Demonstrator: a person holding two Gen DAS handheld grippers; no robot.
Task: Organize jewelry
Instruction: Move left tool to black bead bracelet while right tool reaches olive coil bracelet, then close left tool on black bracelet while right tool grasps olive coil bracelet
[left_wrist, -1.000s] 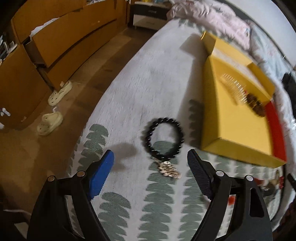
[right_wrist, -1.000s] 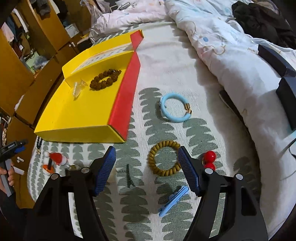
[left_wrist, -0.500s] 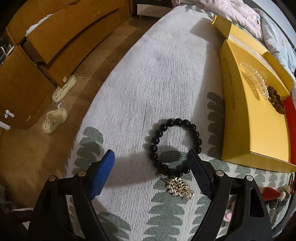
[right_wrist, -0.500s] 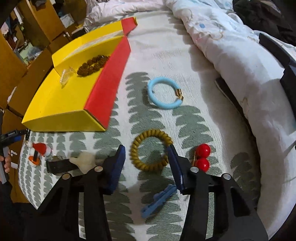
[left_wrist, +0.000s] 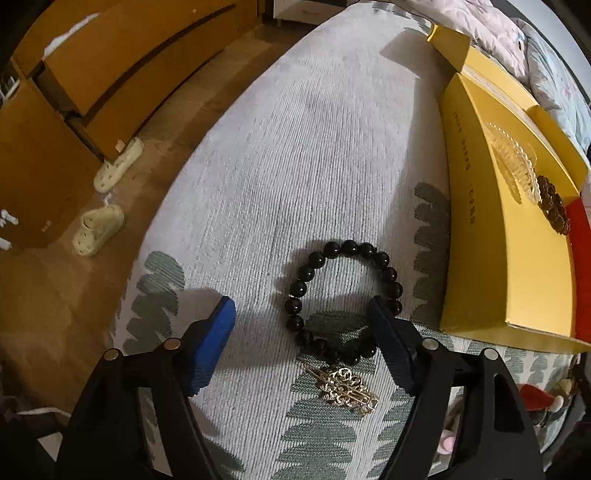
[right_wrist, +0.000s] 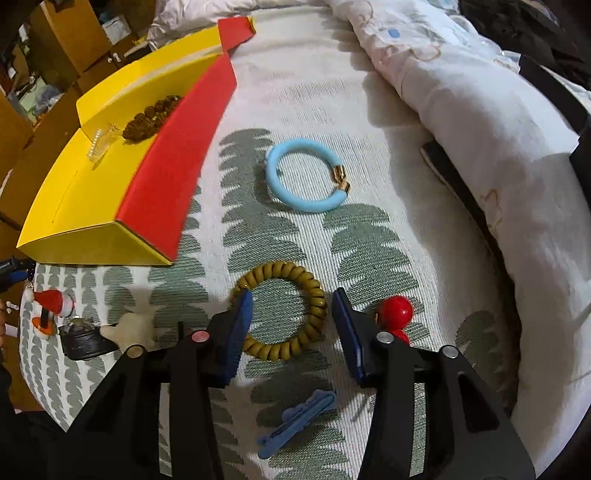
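Left claw (left_wrist: 301, 314): jaws apart and closing, pointed steeply down at the bed cover (left_wrist: 295, 166). The black bead bracelet (left_wrist: 341, 301) lies flat on the cover between the fingers, nearer the right finger, whose tip overlaps the bracelet's right edge in this view; contact cannot be confirmed. The left pad stands clear of the beads. The gold hair clip (left_wrist: 345, 384) lies just behind the bracelet, toward the claw body. The yellow box (left_wrist: 476, 258) stands to the right of the claw; a clear comb (left_wrist: 515, 166) and a brown bead bracelet (left_wrist: 552, 205) rest inside it.

Right claw (right_wrist: 291, 308): jaws partly apart and closing, straddling the olive coil bracelet (right_wrist: 282, 319), which lies flat on the cover. The left pad overlaps the bracelet's left rim; the right pad stands just beside its right rim with a narrow gap. No grip is made. The light blue bangle (right_wrist: 306, 175) lies ahead of the claw. The red ball ornament (right_wrist: 395, 312) sits just right of the right finger. The blue hair clip (right_wrist: 297, 415) lies behind the bracelet, between the finger bases.
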